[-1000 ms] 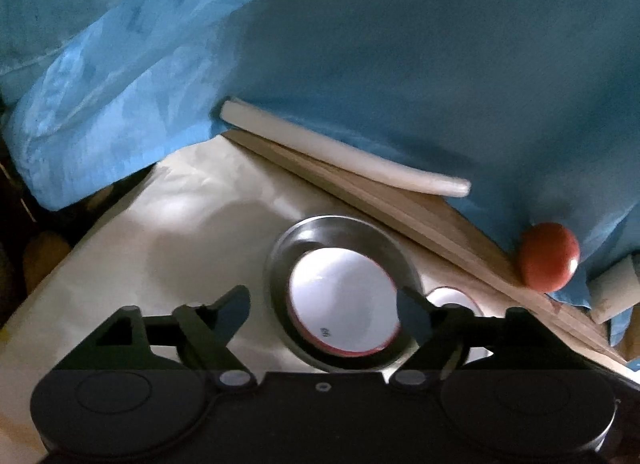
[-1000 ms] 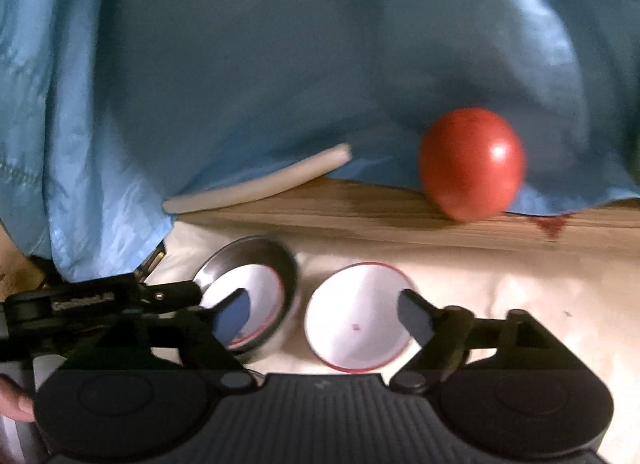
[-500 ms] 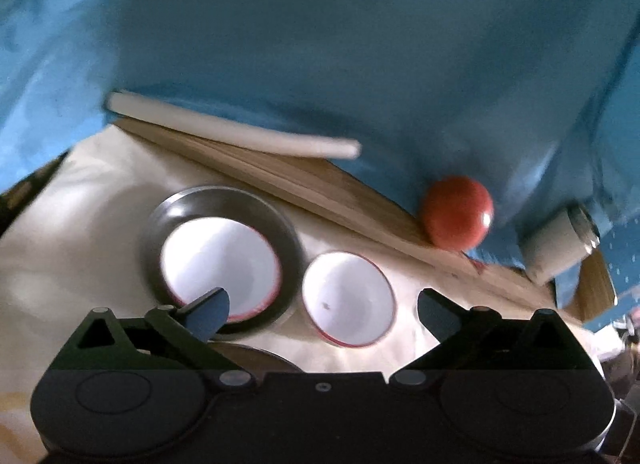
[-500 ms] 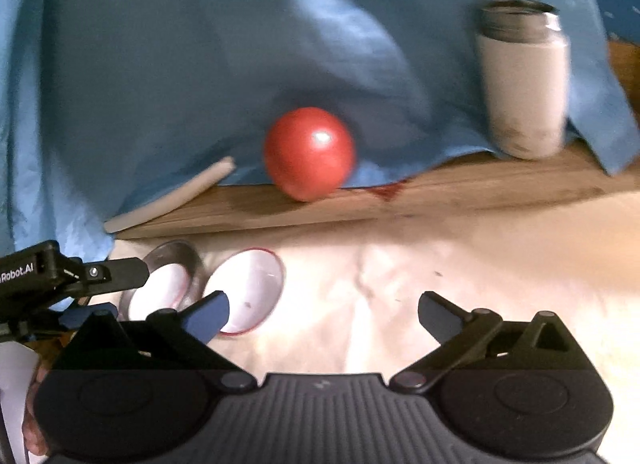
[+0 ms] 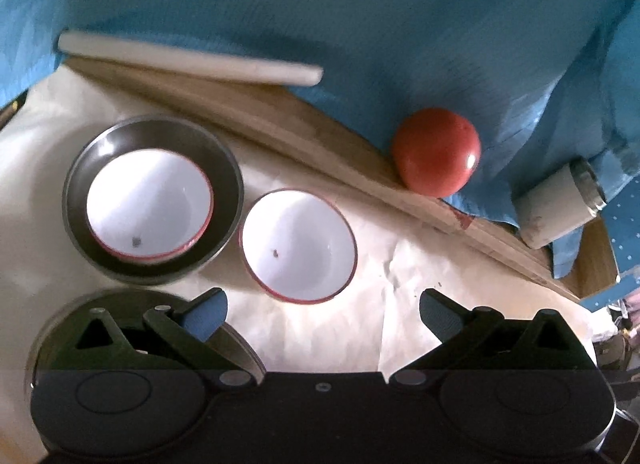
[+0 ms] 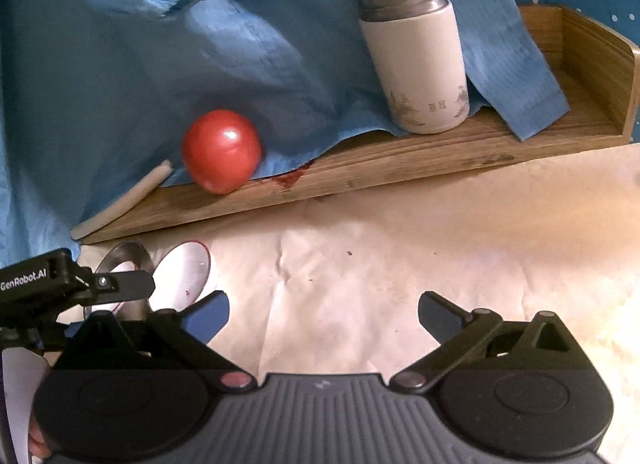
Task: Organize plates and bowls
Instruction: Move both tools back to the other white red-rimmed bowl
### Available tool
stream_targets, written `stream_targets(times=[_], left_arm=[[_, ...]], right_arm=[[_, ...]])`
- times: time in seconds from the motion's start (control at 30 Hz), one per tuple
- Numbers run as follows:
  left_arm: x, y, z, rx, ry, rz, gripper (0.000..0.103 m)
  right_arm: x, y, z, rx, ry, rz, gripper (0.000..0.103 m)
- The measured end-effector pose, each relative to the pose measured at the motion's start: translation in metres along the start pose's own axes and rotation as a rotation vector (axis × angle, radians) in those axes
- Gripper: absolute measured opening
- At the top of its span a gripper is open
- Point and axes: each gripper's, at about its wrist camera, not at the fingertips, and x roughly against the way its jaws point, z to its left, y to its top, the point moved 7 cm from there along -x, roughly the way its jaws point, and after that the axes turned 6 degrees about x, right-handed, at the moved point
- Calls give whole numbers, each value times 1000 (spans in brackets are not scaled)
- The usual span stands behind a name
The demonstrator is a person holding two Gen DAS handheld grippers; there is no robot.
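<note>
Two red-rimmed white bowls lay on a cream paper-covered table, seen from the left wrist camera: one bowl sat nested inside a dark metal plate, while the second bowl stood just beside that plate, to its right, on the bare paper. A further dark plate showed partly beneath the left gripper, whose fingers were spread wide with nothing between them, hovering near the second bowl. The right gripper was likewise spread apart and empty, held over bare paper well to the right of the bowls. Behind the dishes ran a low wooden shelf draped with blue cloth; on it rested a red tomato, a white rod and a white insulated tumbler with a steel rim, standing upright in the right wrist view.
</note>
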Motion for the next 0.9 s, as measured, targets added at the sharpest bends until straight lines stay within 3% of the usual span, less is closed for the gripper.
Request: stream_targets(times=[0.43,0.63,0.9], left_arm=[[-9,0,16,180,52,-47,102],[-7,1,12,175,73,-87,102],[-13,0,9,159,96,-83,102]], right_arm=[[-18,4,-5,73,27,57,103],[-24,8,-8,83,36,67,103],[-29,14,-8,82,52,67,103]])
